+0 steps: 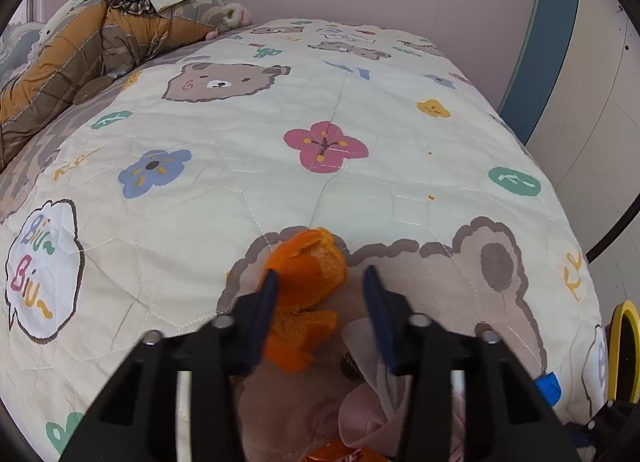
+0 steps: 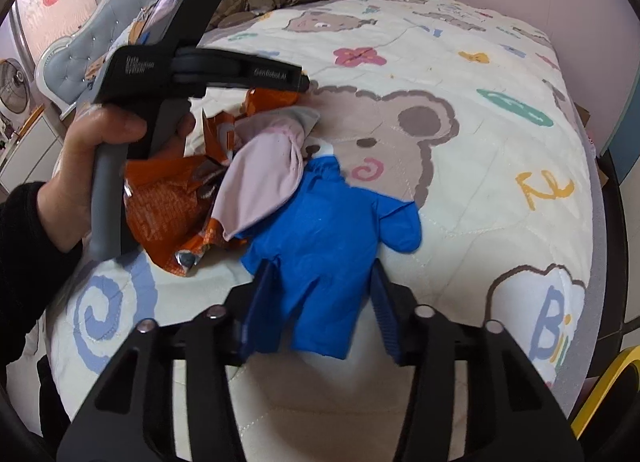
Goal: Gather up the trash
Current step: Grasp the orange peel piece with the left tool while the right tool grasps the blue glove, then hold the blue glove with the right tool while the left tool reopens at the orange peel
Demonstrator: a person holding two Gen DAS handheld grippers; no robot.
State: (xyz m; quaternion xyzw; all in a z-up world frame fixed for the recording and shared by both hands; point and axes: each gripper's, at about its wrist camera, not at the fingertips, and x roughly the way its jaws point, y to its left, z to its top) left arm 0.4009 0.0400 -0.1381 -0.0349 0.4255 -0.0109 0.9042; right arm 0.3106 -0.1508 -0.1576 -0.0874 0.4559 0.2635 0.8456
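Here I count four pieces of trash on the quilt (image 1: pixel 360 182): one orange peel (image 1: pixel 308 266), one blue glove (image 2: pixel 320 230), one pink cloth (image 2: pixel 260 174) and one crinkled orange wrapper (image 2: pixel 168 206).

My left tongs (image 1: pixel 320 282), low centre of the left view, stand around the peel; only the left pad touches it.

My right tongs (image 2: pixel 320 286) straddle the flat glove, not pressing.

The soft quilt is free to the upper right, up to its rounded edge.
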